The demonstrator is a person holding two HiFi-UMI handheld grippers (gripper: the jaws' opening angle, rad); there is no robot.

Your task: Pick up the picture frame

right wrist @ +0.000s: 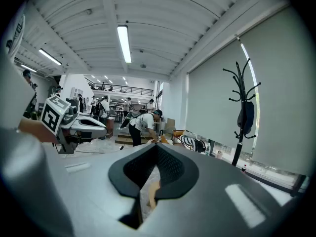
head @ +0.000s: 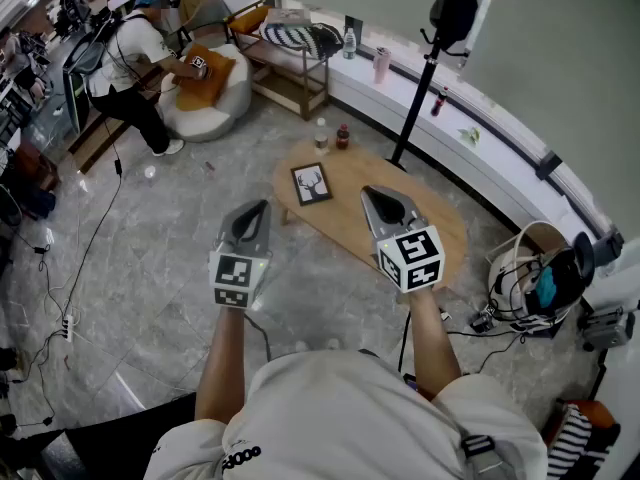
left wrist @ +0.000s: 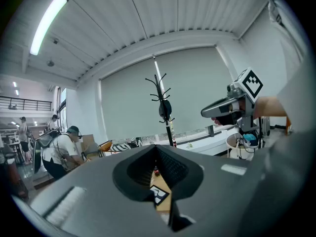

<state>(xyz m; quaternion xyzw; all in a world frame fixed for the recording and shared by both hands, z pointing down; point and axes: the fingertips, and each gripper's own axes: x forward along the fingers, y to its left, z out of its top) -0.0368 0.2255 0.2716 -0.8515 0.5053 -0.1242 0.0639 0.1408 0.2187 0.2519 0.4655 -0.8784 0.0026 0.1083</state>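
While the left gripper (head: 262, 207) and the right gripper (head: 369, 192) hang side by side short of the table (head: 352, 211), each has its jaws fully together with nothing between them. The picture frame (head: 311, 183) lies flat on the table's left end, near the edge and untouched, ahead of and between the two gripper tips. Two bottles (head: 331, 136) stand just beyond it. The pickup has not started. Three faults are likely from here. Closed jaws arriving at the frame would only push it. A push toward the near edge could slide it off onto the floor. Because the frame lies flat, a jaw may fail to get under its rim and skid across the top.
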